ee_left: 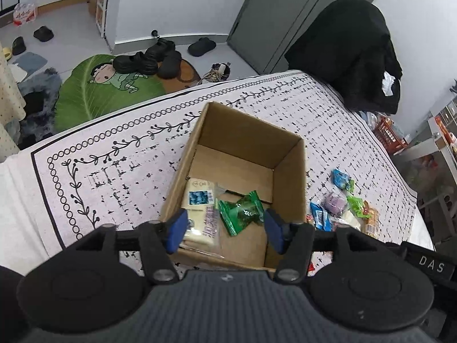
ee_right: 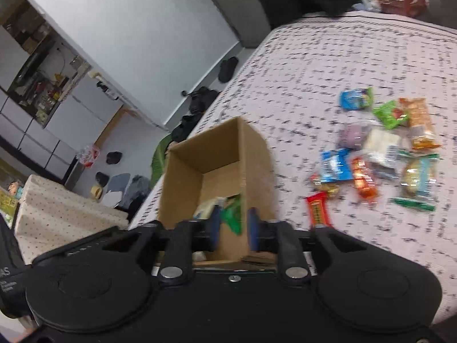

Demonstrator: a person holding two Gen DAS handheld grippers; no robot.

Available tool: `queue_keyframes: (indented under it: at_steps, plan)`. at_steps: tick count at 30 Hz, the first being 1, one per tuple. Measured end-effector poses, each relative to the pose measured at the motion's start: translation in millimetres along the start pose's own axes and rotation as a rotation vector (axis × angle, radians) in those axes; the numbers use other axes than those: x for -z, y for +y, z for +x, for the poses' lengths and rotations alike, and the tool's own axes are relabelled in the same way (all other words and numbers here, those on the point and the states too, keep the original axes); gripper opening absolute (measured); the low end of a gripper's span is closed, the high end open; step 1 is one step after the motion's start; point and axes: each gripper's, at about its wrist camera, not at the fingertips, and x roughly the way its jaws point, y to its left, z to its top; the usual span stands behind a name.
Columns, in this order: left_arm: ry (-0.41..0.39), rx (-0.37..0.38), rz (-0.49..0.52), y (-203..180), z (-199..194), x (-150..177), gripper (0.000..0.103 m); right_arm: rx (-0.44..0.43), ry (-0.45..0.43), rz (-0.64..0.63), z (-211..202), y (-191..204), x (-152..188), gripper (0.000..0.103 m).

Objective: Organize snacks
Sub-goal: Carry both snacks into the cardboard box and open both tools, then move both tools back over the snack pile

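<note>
Cardboard box [ee_left: 288, 177] is seen open-topped on the patterned tablecloth [ee_left: 120, 154], near frame centre in the left wrist view; in the right wrist view the same box [ee_right: 182, 177] sits at 6 o'clock, just beyond the fingers. Inside it, a green-wrapped snack [ee_left: 242, 211] lies loose on the floor of the box, touching a clear-wrapped white pack with a blue label [ee_left: 200, 200] at its 9 o'clock. Left gripper [ee_left: 224, 228] is held over the box's near edge, blue pads [ee_left: 177, 230] spread wide with nothing between them: released, empty. Right gripper [ee_right: 233, 230] is positioned at the box's near right corner, jaws apart with a narrower gap; the green wrapper [ee_right: 232, 217] is seen through the gap but lies inside the box, not pinched. Remaining snack pile [ee_right: 382, 154] is spread on the cloth at 3 o'clock from the box, well apart from it: blue packets, an orange bar, a red bar [ee_right: 317, 208] nearest the right gripper; detail is blurred there. Off the table, a green leaf-shaped floor mat [ee_left: 94, 91] with black shoes on it is seen at 11 o'clock, and a black coat [ee_left: 354, 54] at 1 o'clock by the far table edge.
</note>
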Motion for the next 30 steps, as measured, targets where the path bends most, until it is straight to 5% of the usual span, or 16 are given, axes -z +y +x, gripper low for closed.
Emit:
queue_keyframes:
  at_steps: [2, 7, 16, 21, 30]
  plan:
    - [0.005, -0.002, 0.013, -6, 0, 2, 0.075, 0.027, -0.020, 0.002, -7, -9, 2, 0.054]
    - [0.014, -0.004, 0.028, -21, -1, 10, 0.083, 0.048, -0.015, 0.020, -18, -31, 5, 0.056]
    - [-0.015, 0.004, 0.068, -50, -6, 24, 0.103, 0.079, -0.060, 0.036, -38, -60, 10, 0.086]
    - [-0.034, 0.008, 0.112, -70, -8, 33, 0.103, 0.126, -0.089, 0.031, -48, -75, 12, 0.098]
    - [-0.017, 0.061, 0.167, -100, -5, 45, 0.103, 0.142, -0.075, 0.070, -55, -110, 15, 0.101]
